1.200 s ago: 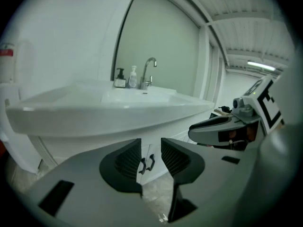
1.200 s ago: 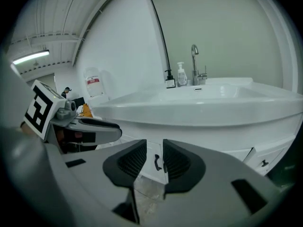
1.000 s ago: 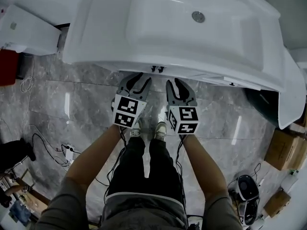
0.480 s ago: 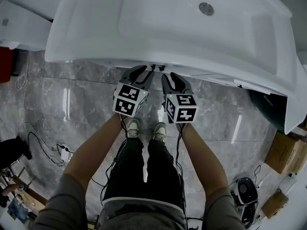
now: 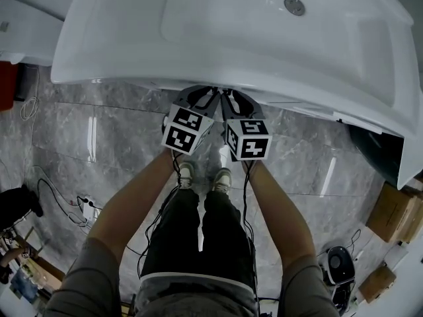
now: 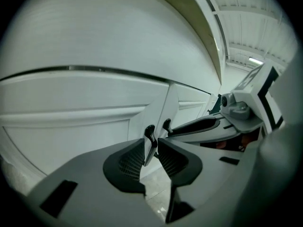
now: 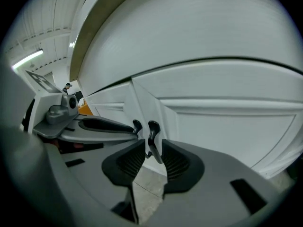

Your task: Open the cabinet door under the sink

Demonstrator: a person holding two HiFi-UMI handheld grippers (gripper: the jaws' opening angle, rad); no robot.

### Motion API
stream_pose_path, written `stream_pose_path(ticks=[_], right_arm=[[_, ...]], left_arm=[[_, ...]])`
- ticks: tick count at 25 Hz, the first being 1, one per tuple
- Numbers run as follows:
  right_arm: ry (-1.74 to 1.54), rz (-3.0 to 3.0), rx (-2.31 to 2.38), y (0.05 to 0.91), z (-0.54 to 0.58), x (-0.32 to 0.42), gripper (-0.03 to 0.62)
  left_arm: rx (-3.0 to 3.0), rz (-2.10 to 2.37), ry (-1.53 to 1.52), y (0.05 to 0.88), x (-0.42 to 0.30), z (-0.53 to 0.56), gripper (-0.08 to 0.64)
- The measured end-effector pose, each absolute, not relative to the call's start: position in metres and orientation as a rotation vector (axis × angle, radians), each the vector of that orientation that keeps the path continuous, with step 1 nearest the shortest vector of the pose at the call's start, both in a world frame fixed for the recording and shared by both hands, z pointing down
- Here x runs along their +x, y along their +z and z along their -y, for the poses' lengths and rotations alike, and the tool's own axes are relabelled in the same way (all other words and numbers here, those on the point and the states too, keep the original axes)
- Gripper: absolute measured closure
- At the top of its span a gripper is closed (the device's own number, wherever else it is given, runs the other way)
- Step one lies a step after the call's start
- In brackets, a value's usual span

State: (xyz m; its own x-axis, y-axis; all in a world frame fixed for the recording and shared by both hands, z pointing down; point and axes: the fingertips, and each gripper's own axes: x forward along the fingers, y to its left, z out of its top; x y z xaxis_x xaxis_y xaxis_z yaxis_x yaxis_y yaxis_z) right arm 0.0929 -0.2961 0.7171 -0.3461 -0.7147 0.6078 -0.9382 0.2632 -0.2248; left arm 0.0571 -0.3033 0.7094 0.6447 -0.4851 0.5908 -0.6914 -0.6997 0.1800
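Note:
A white sink overhangs the cabinet, so the doors are hidden in the head view. My left gripper and right gripper reach under the rim side by side. In the left gripper view the left gripper has the left door's black handle between its jaws. They are closing, with a thin gap still showing. The right gripper straddles the right door's black handle, its pads just off it.
The person's feet stand on grey marble floor right below the grippers. Cables and a power strip lie at the left, cardboard boxes and a dark round device at the right. A dark bin sits under the sink's right end.
Both grippers have moved forward under the sink rim and drawn closer together. Their fingertips now reach the cabinet front.

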Motion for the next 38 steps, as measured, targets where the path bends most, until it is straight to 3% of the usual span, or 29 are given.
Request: stream_pose_path(ticks=[11,38], right_arm=[[0.596,2.211,1.429,0.720,0.299,0.085,0.535],[0.563,2.266,1.370,0.721,0.216,0.093,0.541]], left_arm=[[2.495,0.942,0.678,0.713,0.066,0.312,0.505],[2.705,0.808,0.749,0.712,0.038,0.232,0.513]])
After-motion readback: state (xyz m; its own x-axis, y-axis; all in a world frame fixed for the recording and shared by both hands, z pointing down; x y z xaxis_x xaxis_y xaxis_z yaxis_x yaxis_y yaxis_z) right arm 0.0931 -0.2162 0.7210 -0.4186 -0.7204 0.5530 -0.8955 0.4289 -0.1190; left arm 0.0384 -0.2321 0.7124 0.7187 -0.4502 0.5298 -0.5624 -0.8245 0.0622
